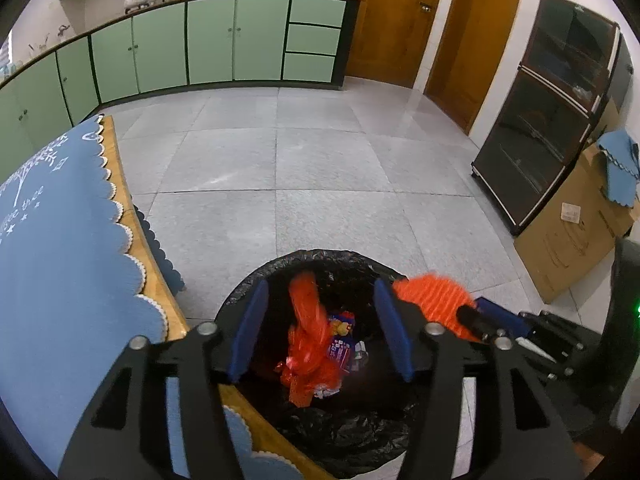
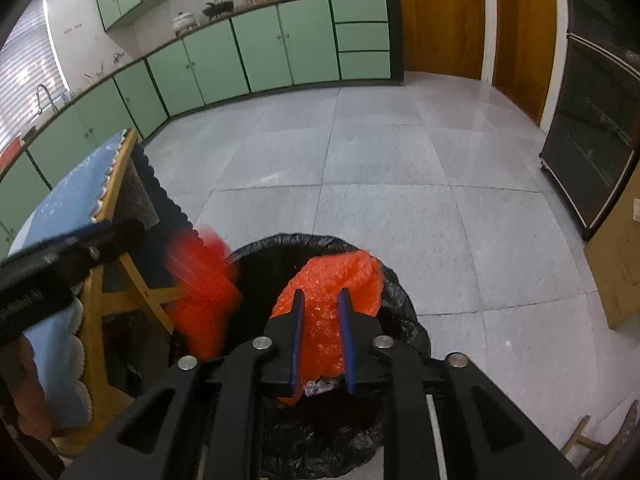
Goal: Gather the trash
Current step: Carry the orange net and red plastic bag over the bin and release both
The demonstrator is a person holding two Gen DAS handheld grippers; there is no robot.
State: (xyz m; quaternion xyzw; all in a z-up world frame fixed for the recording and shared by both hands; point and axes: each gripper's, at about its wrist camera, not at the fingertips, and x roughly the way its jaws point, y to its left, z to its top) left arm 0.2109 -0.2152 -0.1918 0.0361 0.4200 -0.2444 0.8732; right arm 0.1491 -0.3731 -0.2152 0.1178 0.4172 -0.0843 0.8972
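Left gripper spread, empty; right gripper pinches orange bubble-wrap wad at the black-lined bin's two-o'clock rim: released there, it could spill outside.

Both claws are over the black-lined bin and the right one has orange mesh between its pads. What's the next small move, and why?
Probably open the right claw wider. The orange mesh it carries already hangs over the bin, so it should drop in. The left claw stands open with nothing between its pads, its orange piece blurred inside the bin.
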